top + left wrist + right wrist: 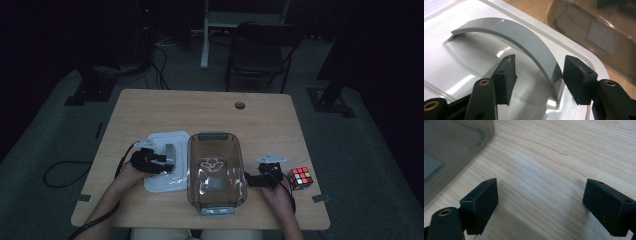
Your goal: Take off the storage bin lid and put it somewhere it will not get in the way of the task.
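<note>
From above, your left gripper [167,161] sits over the white lid [162,142] that lies flat on the wooden bench [210,107], just left of the clear smoky container [215,167] and touching its side. Your right gripper [251,179] rests low on the bench just beside the container's right wall, and a colourful puzzle cube [300,178] stands close to the right of that hand. Beyond the bench, on the dim grey floor, a dark folding chair [262,50] stands next to a white stand [206,35].

Dim room, grey carpet [45,135], black chair [260,52], wooden table [200,112]
</note>
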`<action>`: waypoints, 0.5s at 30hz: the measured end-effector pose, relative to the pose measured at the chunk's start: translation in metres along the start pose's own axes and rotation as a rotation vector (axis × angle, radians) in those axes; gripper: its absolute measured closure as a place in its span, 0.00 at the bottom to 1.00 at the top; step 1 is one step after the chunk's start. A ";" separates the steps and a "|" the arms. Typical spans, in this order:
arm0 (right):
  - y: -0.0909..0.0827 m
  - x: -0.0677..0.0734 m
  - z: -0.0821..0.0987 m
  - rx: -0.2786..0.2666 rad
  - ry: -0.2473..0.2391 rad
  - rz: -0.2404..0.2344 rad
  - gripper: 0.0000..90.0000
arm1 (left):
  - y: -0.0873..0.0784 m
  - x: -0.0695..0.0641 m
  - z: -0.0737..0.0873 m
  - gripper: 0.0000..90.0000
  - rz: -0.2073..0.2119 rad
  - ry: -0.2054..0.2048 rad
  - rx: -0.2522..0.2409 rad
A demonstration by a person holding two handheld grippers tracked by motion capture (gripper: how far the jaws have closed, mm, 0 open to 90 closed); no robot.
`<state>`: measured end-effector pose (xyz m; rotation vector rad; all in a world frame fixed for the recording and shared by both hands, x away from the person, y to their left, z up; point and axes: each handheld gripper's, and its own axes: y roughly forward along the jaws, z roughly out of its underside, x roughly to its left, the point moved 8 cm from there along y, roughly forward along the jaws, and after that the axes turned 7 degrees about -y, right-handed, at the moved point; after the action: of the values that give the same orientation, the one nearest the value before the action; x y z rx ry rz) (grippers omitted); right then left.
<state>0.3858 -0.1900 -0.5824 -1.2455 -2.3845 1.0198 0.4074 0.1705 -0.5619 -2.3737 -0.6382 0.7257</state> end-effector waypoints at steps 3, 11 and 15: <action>0.000 0.000 0.000 0.000 0.000 0.000 0.14 | -0.001 0.000 0.000 0.45 -0.016 -0.007 -0.011; 0.000 0.000 0.000 0.000 0.000 0.000 0.14 | -0.008 0.005 0.001 0.40 -0.043 -0.037 -0.038; 0.000 0.000 0.000 0.000 0.000 0.000 0.14 | -0.014 0.011 0.004 0.30 -0.081 -0.082 -0.052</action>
<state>0.3858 -0.1900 -0.5824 -1.2454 -2.3841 1.0198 0.4095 0.1879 -0.5595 -2.3596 -0.7918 0.7827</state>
